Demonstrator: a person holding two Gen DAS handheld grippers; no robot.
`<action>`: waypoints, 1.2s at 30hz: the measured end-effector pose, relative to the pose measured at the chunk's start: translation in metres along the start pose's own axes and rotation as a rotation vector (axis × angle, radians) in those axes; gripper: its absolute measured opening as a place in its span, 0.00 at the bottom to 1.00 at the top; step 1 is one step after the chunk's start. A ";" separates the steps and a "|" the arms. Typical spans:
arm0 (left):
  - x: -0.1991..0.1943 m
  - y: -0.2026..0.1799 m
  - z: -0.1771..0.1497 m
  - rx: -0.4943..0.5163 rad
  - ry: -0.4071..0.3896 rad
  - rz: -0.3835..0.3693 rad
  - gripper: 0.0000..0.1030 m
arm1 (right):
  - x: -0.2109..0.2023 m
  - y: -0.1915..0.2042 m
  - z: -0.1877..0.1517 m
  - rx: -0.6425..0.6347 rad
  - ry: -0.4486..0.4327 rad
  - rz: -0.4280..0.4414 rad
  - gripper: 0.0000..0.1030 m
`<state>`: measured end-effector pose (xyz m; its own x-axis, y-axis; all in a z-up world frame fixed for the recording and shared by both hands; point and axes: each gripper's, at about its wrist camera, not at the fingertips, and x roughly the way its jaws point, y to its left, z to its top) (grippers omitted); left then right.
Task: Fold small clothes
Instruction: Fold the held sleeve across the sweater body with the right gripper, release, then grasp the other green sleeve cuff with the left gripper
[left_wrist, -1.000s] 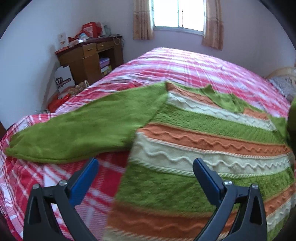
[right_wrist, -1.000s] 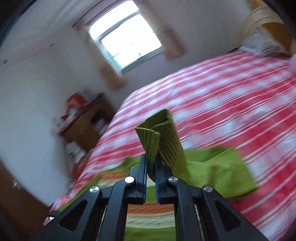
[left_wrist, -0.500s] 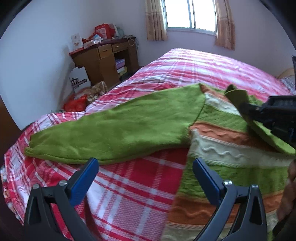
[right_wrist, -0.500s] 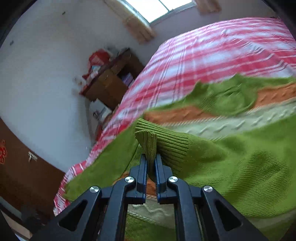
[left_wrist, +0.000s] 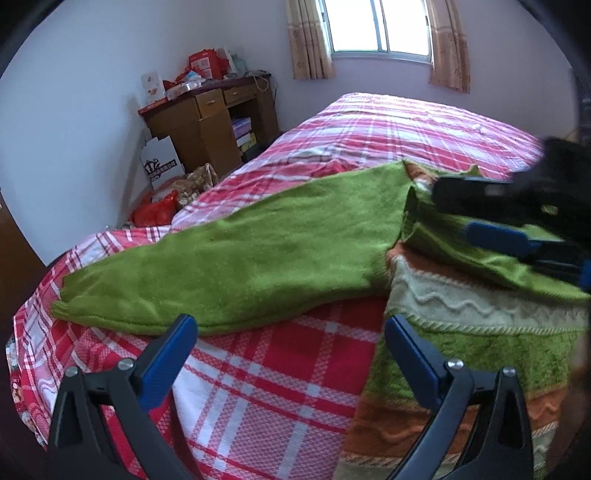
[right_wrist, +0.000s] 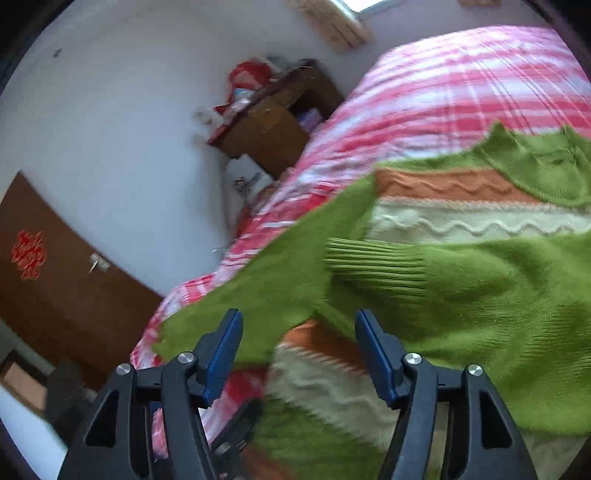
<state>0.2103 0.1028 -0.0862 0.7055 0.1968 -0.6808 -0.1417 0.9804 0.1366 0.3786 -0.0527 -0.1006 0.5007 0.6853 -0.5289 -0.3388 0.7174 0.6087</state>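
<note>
A striped sweater (left_wrist: 480, 332) in green, orange and cream lies spread on the bed (left_wrist: 406, 122), which wears a red and white plaid cover. One green sleeve (left_wrist: 240, 266) stretches flat toward the bed's near corner. The other sleeve (right_wrist: 461, 280) is folded across the sweater's body, its ribbed cuff (right_wrist: 373, 266) lying on the cream and orange stripes.

The right hand-held gripper (right_wrist: 299, 350) hovers just above that folded sleeve with its blue pads apart and nothing between them; the cuff sits beyond its fingertips. In the left view it (left_wrist: 509, 225) appears at the right edge, over the sweater.

The left hand-held gripper (left_wrist: 288, 343) is released too, its jaws wide, poised above the plaid cover between the flat sleeve and the sweater's side edge.

A wooden desk (left_wrist: 207, 122) stands by the wall, under a curtained window (left_wrist: 380, 26).
</note>
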 end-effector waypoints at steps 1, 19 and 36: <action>-0.001 -0.002 0.002 0.005 -0.004 0.004 1.00 | -0.014 0.004 -0.001 -0.027 -0.036 -0.044 0.61; 0.062 -0.105 0.065 0.086 0.093 0.047 1.00 | -0.194 -0.166 -0.015 0.041 -0.088 -0.642 0.24; 0.072 -0.097 0.063 -0.022 0.096 -0.028 1.00 | -0.204 -0.172 0.024 0.037 -0.176 -0.636 0.25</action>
<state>0.3182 0.0214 -0.1033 0.6398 0.1670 -0.7502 -0.1389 0.9852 0.1008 0.3539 -0.3185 -0.0829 0.7179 0.0963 -0.6895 0.0920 0.9686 0.2310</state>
